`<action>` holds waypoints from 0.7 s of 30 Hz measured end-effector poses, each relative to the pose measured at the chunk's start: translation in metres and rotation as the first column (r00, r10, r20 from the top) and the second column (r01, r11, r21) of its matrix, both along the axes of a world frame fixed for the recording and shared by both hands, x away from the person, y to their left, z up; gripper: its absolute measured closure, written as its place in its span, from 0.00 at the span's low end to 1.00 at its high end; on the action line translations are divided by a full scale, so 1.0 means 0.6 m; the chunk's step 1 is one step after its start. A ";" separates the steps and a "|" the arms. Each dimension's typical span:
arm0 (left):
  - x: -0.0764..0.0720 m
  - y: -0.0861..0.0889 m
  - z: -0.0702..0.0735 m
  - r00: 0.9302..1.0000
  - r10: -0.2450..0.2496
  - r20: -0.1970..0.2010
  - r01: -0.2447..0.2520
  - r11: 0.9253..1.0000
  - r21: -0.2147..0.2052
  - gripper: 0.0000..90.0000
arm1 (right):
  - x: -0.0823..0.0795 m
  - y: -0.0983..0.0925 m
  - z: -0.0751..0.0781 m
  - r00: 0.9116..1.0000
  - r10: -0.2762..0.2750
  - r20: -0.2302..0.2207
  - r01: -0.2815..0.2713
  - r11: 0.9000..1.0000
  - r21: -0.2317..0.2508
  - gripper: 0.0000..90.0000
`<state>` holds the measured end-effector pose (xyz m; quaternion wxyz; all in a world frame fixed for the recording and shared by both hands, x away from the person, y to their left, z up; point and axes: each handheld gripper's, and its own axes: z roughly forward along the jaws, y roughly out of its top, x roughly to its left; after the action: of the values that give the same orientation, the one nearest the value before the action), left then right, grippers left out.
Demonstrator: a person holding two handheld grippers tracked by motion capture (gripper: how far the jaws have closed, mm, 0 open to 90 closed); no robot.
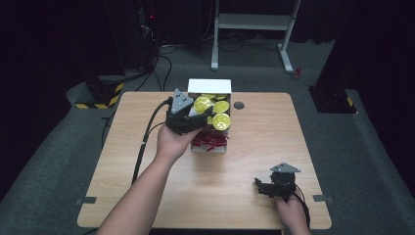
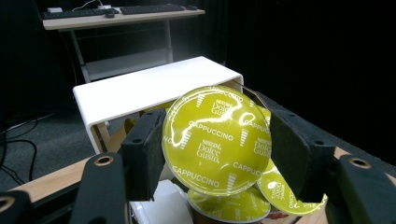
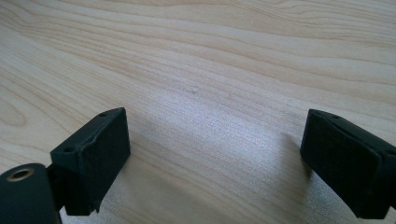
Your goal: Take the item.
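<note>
Capsule (image 2: 217, 140) is the thing to watch here, a yellow-green foil-topped Dolce Gusto "Cappuccino" pod. It's sitting right between the left gripper (image 2: 217, 149)'s fingers (image 2: 144, 149), which are pinching it on its rim from both sides, so the foil lid faces straight back at that gripper's camera. From the high view the left gripper (image 1: 188, 115) is up over the white box (image 1: 209, 86) at the far middle of the desk (image 1: 244, 161), and the pod looks lifted a bit clear of the other pods (image 1: 221, 121) still packed in there. Some red stuff (image 1: 209, 141) fills the near end of the box; can't tell what it is.

So the key relation: the pod's flat face is tilted up on edge between the fingers, with its axis pointing roughly along the gripper rather than down at the desk. My guess is that wherever it goes next, the wrist has to roll so it lands flat.

Right gripper (image 1: 276, 188) is way off at the near right corner of the desk, well apart from the box. Its fingers (image 3: 93, 158) are spread wide with nothing but bare wood between them. The left hand is clearly the nearer one and already has the goods, so I'd say the right is just parked, maybe waiting for a handoff.
</note>
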<state>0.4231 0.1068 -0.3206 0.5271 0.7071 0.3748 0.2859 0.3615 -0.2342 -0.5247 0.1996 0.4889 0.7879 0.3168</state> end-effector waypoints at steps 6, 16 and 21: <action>-0.001 0.003 0.009 1.000 0.000 -0.002 0.000 1.000 -0.003 0.43 | 0.000 0.000 0.000 1.000 0.000 0.000 0.000 1.000 0.000 0.09; -0.010 0.016 0.017 1.000 -0.003 -0.005 0.003 1.000 -0.023 0.43 | 0.000 0.000 0.000 1.000 0.000 0.000 0.000 1.000 0.000 0.09; -0.019 0.026 0.024 1.000 0.001 0.003 -0.001 1.000 -0.017 0.43 | 0.000 0.000 0.000 1.000 0.000 0.000 0.000 1.000 0.001 0.09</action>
<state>0.4119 0.1223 -0.3064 0.5336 0.7018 0.3768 0.2840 0.3615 -0.2343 -0.5247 0.1994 0.4889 0.7878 0.3170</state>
